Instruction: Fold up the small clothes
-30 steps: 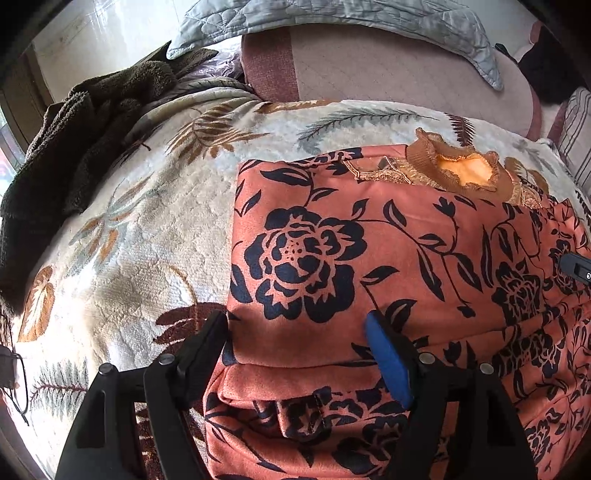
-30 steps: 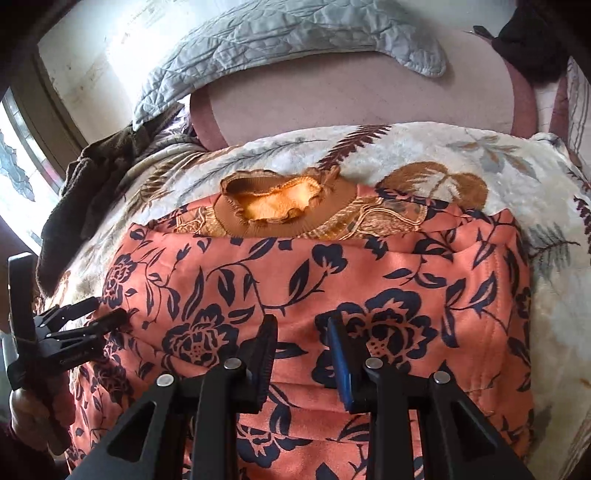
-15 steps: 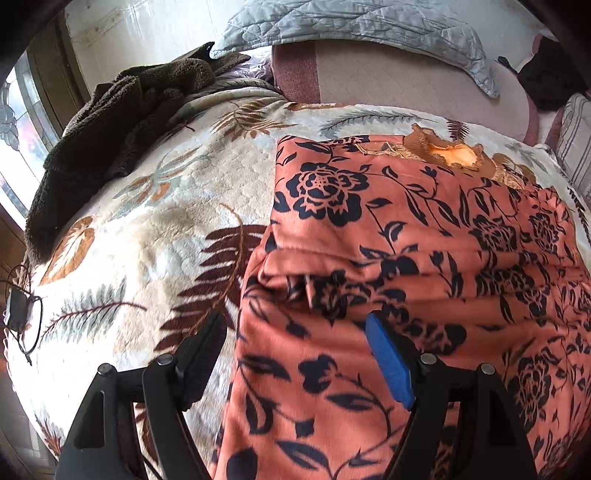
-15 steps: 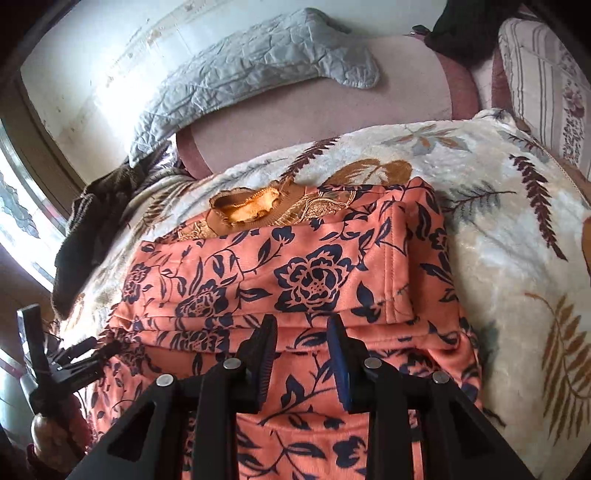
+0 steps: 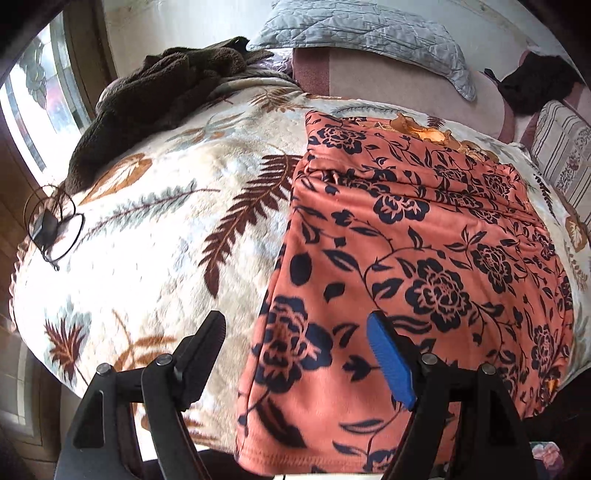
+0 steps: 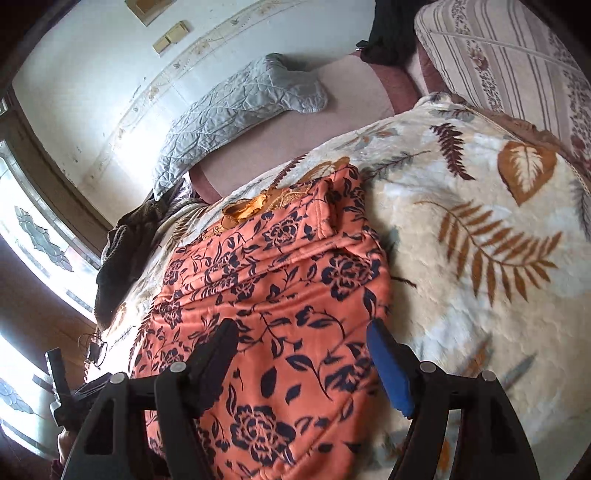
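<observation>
An orange garment (image 5: 424, 258) with a dark blue flower print lies flat on the bed, its brown collar (image 5: 421, 127) at the far end and its sides folded in. My left gripper (image 5: 295, 325) hangs open above the garment's near left edge, one finger over the blanket and the blue-padded one over the cloth. In the right wrist view the same garment (image 6: 277, 277) runs away to the upper left. My right gripper (image 6: 301, 328) is above its near right part, jaws opening, with no fabric pinched between them. The left gripper (image 6: 59, 373) shows at the lower left.
A cream leaf-print blanket (image 5: 166, 221) covers the bed. A dark brown fleece (image 5: 147, 96) lies at the far left, a grey quilted pillow (image 5: 369, 33) at the back, a striped cushion (image 6: 517, 74) on the right. A small wire item (image 5: 51, 225) rests near the left edge.
Both grippers have drawn back from the garment's upper part to its near end. The right jaws have gone from narrow to wide, and the right view has rolled.
</observation>
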The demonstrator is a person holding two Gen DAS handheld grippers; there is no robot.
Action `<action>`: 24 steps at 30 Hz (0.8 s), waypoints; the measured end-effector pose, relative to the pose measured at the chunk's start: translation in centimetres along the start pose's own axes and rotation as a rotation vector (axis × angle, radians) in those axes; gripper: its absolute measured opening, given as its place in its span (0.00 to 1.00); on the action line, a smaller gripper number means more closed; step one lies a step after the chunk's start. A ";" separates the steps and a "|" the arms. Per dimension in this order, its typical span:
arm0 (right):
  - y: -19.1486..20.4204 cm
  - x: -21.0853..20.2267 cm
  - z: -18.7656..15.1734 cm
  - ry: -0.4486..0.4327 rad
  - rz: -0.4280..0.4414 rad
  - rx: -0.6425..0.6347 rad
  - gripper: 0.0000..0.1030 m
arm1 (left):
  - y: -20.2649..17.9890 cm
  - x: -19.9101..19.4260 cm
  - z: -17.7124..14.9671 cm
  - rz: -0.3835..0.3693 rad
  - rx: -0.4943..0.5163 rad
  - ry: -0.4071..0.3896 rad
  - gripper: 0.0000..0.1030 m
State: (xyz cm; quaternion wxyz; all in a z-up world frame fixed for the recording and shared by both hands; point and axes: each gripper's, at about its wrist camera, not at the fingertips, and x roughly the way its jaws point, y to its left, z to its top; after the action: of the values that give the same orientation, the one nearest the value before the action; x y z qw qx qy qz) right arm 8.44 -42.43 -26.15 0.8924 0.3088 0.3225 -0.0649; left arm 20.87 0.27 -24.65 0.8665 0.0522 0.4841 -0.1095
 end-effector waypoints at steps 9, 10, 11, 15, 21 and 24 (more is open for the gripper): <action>-4.1 -2.5 -3.8 0.141 0.023 0.132 0.74 | 3.2 -1.5 -3.0 -0.006 -0.093 0.082 0.77; -4.0 -2.2 -4.2 0.153 0.033 0.138 0.73 | 3.3 -1.6 -3.2 -0.017 -0.096 0.085 0.77; -3.9 -1.8 -4.7 0.173 0.052 0.151 0.73 | 3.3 -1.8 -3.2 -0.029 -0.096 0.086 0.77; -2.3 0.9 -7.1 0.296 0.060 0.189 0.73 | 3.2 -2.3 -3.0 -0.022 -0.078 0.092 0.63; 2.5 3.5 -8.4 0.307 -0.217 0.031 0.73 | 5.0 -2.0 -2.9 -0.012 -0.135 0.128 0.61; 3.9 4.9 -8.5 0.289 -0.340 -0.010 0.73 | 5.6 -1.9 -2.9 -0.003 -0.155 0.138 0.62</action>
State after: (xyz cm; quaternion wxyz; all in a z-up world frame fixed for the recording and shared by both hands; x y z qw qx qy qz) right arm 8.94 -33.85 -32.25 0.8147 0.2516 0.4946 -0.1681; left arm 18.84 6.59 -24.61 0.8324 -0.0080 0.5499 -0.0691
